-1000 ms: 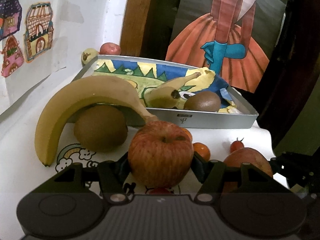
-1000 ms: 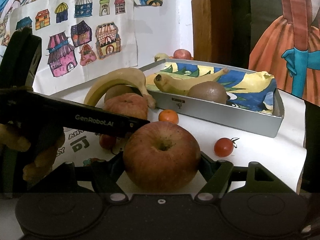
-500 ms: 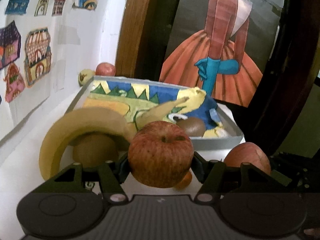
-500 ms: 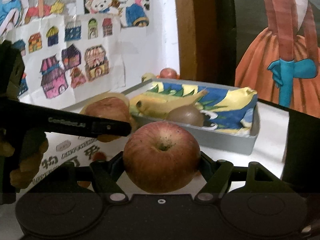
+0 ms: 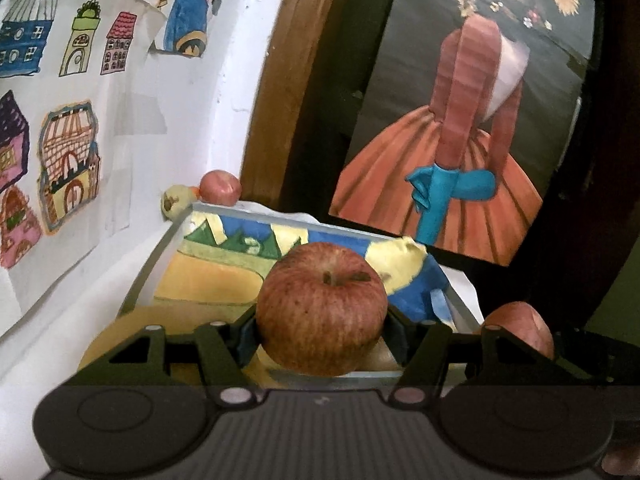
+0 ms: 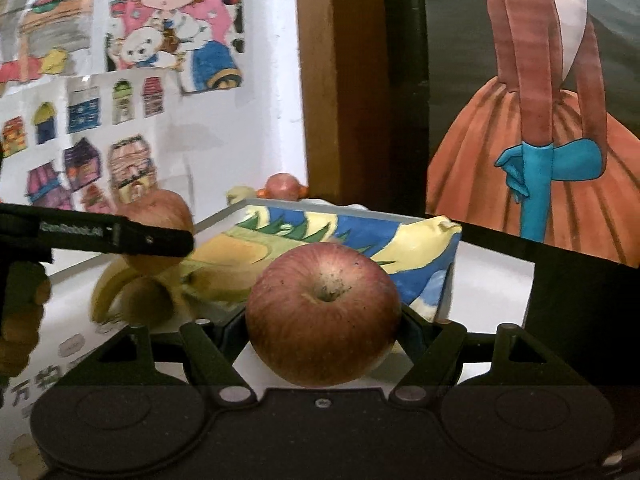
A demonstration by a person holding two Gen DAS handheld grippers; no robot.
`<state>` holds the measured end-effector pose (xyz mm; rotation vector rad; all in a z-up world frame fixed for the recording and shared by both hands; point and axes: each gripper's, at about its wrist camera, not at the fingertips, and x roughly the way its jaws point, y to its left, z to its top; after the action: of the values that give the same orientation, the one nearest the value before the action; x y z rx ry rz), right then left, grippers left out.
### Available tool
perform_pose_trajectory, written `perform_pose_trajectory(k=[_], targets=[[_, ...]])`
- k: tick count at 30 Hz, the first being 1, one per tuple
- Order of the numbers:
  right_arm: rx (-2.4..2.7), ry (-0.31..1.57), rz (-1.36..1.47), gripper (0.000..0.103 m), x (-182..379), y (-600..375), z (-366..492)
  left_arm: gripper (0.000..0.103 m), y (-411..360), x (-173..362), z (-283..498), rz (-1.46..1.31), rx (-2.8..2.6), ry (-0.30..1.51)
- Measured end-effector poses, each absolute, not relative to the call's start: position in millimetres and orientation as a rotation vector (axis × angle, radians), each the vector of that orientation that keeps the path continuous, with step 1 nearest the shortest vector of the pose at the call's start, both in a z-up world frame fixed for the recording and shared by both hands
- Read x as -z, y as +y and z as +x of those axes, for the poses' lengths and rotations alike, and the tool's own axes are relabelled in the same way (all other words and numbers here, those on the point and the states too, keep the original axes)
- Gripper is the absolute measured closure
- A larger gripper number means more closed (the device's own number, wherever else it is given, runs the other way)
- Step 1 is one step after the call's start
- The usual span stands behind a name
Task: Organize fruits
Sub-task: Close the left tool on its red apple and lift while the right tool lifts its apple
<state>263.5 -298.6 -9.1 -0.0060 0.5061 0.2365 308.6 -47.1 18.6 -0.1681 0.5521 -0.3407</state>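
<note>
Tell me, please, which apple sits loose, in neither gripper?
The small red apple behind the tray's far corner; the other two are clamped in the left gripper and right gripper.

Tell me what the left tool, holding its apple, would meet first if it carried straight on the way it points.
Probably the grey metal tray lined with a blue-and-yellow drawing: the left tool, shut on the red apple, points over its near rim. Height above the tray floor is unclear.

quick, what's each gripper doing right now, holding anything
Left gripper: closed on a red apple, held above the table.
Right gripper: closed on another red apple, also lifted.
</note>
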Motion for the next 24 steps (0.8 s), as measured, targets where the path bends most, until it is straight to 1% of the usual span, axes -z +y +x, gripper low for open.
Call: perform_pose_trajectory(k=[8, 16, 24], targets=[[-0.180, 0.527, 0.005, 0.027, 25.1, -306.5, 303.0, 0.036, -40.3, -4.9, 343.2, -0.223, 0.287, 0.558], [-0.162, 0.548, 0.006, 0.027, 39.2, -309.2, 329.5, 0.036, -40.0, 12.8, 373.5, -0.214, 0.232, 0.580], [-0.155, 0.575, 0.003, 0.027, 49.1, -311.4, 340.7, 0.036, -49.3, 16.7, 382.8, -0.180, 0.220, 0.573]])
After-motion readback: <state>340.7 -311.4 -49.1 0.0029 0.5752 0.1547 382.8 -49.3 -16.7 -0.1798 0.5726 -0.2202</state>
